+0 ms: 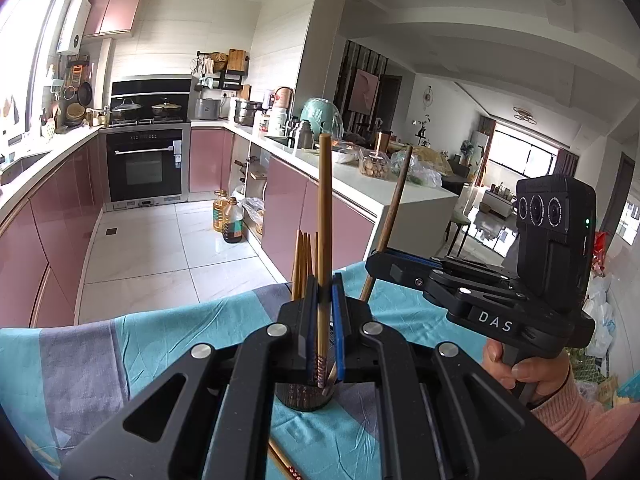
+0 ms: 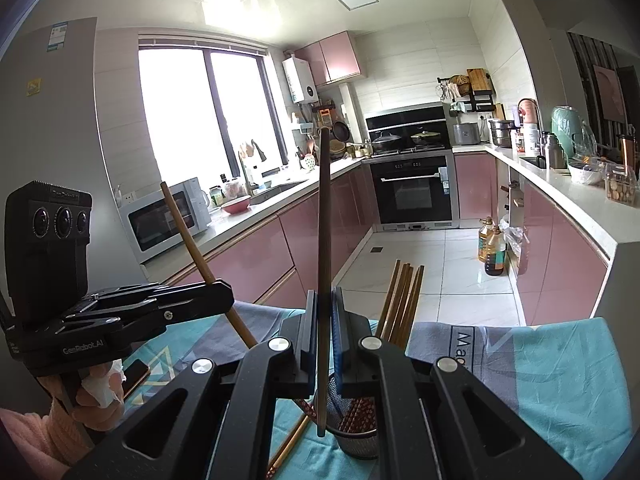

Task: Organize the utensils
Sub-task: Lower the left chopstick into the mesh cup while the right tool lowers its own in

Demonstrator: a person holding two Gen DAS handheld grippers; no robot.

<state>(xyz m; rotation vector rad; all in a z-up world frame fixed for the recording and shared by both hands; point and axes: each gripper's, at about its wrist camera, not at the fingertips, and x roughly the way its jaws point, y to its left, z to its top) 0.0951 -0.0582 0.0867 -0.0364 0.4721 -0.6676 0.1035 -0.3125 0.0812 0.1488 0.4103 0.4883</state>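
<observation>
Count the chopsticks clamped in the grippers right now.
2. A lighter chopstick stands upright in the left gripper; a darker chopstick stands in the right gripper. Others, not counted, stand in the mesh holder.

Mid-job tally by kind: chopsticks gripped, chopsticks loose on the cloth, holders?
Gripped chopsticks: 2, one in the left tool, one in the right tool
Loose chopstick on the cloth: 1
Holder: 1
Total: 4; the bundle in the holder is too crowded to count.

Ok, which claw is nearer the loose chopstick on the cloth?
Left. The left claw hangs over the loose chopstick; the right claw is over the holder beside it.
</observation>
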